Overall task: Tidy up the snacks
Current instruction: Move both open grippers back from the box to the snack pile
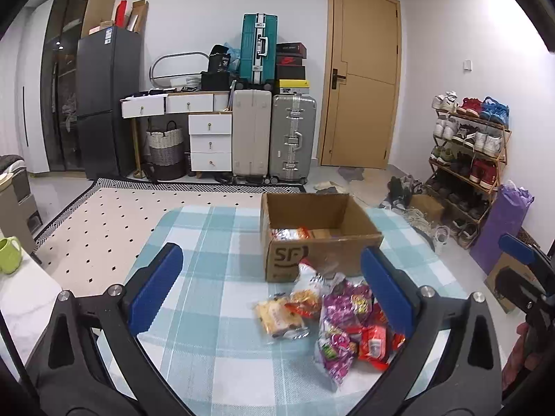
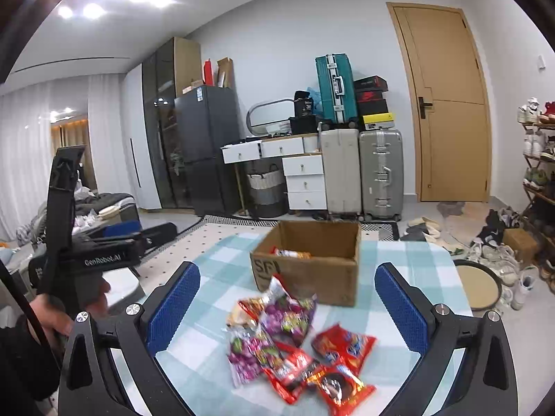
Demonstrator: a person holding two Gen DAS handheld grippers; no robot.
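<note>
An open cardboard box (image 1: 322, 242) (image 2: 308, 267) stands at the far side of the checked tablecloth (image 1: 208, 242). A few snack packets (image 1: 289, 234) (image 2: 289, 253) lie inside it. In front of the box sits a loose pile of snack packets (image 1: 333, 319) (image 2: 298, 346): purple, red and yellow-orange ones. My left gripper (image 1: 272, 289) is open, with the pile near its right finger and nothing gripped. My right gripper (image 2: 288, 306) is open too, held just above and short of the pile, empty. Each view shows the other gripper at its edge, held by a hand (image 2: 69, 312).
A green mug (image 1: 8, 254) stands on a white surface at the left. A shoe rack (image 1: 468, 145), loose shoes and a purple bag (image 1: 503, 228) crowd the floor on the right. A round stool (image 2: 478, 284) stands beside the table. Suitcases and drawers line the far wall.
</note>
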